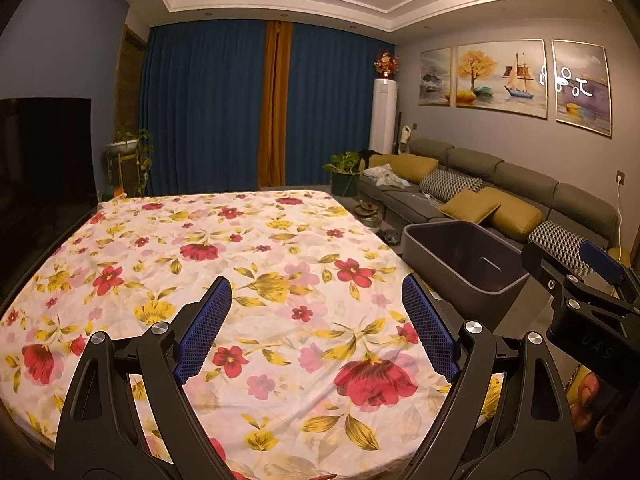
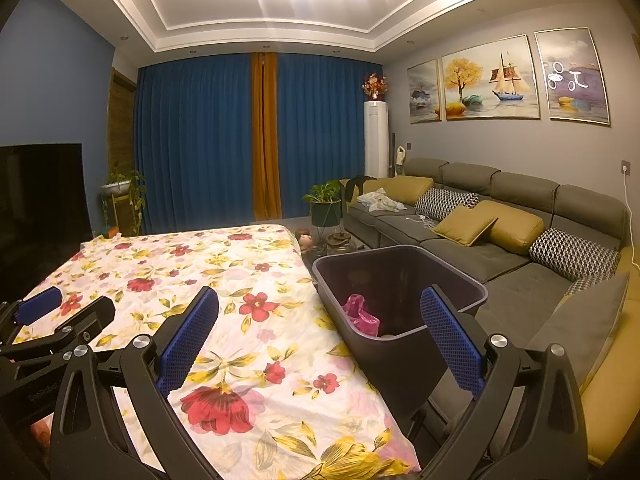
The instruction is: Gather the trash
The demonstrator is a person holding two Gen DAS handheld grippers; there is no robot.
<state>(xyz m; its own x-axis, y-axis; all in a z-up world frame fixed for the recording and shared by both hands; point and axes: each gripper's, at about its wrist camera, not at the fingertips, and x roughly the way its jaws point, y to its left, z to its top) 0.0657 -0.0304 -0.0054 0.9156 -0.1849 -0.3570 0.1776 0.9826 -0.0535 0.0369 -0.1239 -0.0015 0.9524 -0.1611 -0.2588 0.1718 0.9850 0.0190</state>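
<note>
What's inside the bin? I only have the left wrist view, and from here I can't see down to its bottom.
Observer: The right wrist view looks into the bin. A crumpled pink wrapper lies at the bottom.
Operator: Anything else in there?
Observer: A small pale scrap shows just past the near rim; I can't tell what it is.
Operator: Is the right gripper carrying something?
Observer: No. The right gripper is open with nothing between its fingers.
Operator: Any trash left on the flowered cloth?
Observer: None visible on the cloth in either view.
</note>
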